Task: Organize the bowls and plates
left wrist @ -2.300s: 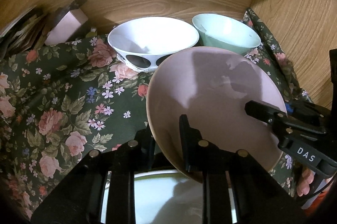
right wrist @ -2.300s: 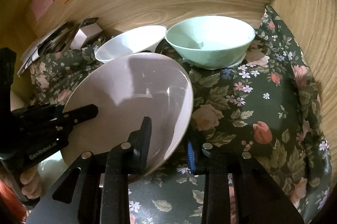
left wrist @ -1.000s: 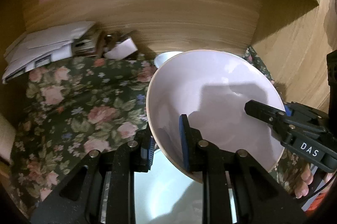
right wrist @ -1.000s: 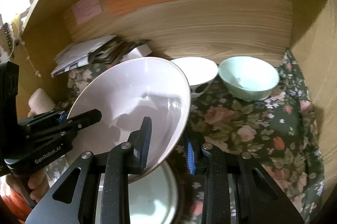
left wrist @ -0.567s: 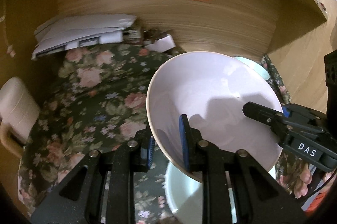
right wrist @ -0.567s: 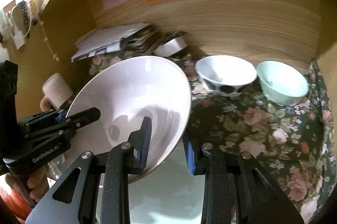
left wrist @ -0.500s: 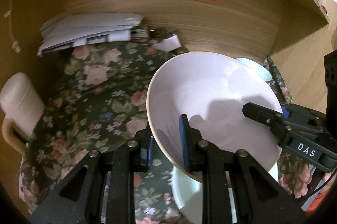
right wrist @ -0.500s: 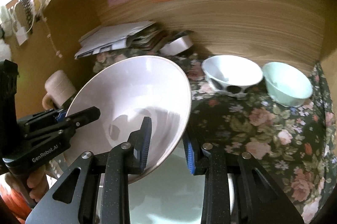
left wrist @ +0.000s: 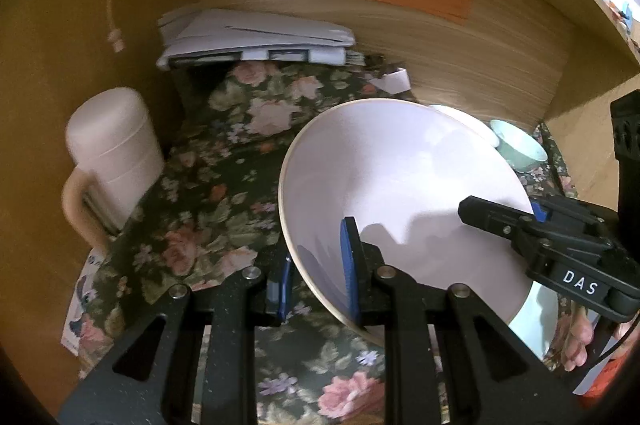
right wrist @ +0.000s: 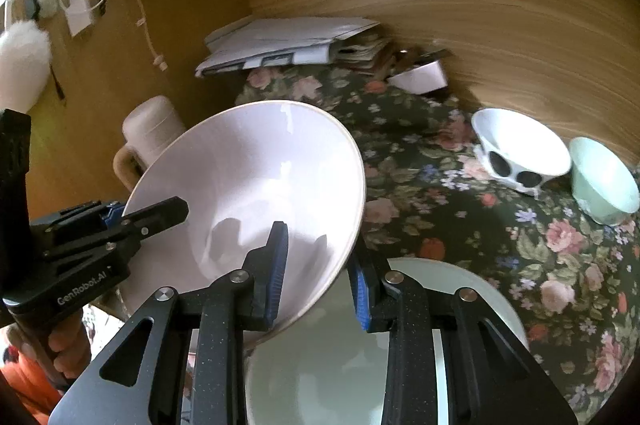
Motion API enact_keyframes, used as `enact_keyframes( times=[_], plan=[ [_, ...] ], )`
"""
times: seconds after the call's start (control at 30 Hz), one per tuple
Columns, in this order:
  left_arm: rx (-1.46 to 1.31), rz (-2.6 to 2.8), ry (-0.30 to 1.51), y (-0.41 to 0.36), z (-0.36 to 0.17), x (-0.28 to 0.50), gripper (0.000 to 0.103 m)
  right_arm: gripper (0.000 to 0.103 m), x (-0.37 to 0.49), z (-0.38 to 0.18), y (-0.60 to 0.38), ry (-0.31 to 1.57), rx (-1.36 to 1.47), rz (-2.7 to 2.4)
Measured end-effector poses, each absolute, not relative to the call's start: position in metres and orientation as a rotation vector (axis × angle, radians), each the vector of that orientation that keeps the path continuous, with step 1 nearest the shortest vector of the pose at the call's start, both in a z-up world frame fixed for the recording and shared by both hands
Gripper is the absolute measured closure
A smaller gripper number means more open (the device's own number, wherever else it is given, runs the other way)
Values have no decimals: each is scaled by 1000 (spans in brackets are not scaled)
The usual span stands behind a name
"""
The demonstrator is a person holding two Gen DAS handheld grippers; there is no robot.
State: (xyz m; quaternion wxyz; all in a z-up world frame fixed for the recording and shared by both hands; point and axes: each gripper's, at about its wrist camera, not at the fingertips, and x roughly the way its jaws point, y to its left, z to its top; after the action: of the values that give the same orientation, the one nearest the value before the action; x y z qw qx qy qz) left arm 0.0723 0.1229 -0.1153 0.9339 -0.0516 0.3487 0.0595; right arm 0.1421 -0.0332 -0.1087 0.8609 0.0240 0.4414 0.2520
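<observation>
A large pale pink plate (left wrist: 404, 193) is held in the air above the floral cloth, tilted. My left gripper (left wrist: 316, 273) is shut on its left rim and my right gripper (right wrist: 320, 265) is shut on its right rim (right wrist: 280, 177). Below the pink plate lies a pale green plate (right wrist: 352, 357), also seen in the left wrist view (left wrist: 538, 317). A white bowl with black spots (right wrist: 520, 149) and a mint green bowl (right wrist: 600, 181) stand at the back right near the wooden wall.
A floral cloth (left wrist: 212, 193) covers the shelf floor. A cream lidded mug (left wrist: 112, 153) stands at the left. A stack of papers (left wrist: 256, 39) and a small white box (right wrist: 420, 77) lie at the back. Wooden walls close in behind and on both sides.
Both grippers have lifted the pink plate off the green plate and carried it back and to the left, away from the two bowls. The mug and papers have come into view.
</observation>
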Motion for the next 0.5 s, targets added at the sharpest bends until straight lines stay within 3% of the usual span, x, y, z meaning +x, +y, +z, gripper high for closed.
enact_keyframes(
  times=[0.5],
  plan=[
    [-149, 184, 747, 164, -133, 45, 82, 77, 144, -134, 14, 1030, -20, 602]
  ],
)
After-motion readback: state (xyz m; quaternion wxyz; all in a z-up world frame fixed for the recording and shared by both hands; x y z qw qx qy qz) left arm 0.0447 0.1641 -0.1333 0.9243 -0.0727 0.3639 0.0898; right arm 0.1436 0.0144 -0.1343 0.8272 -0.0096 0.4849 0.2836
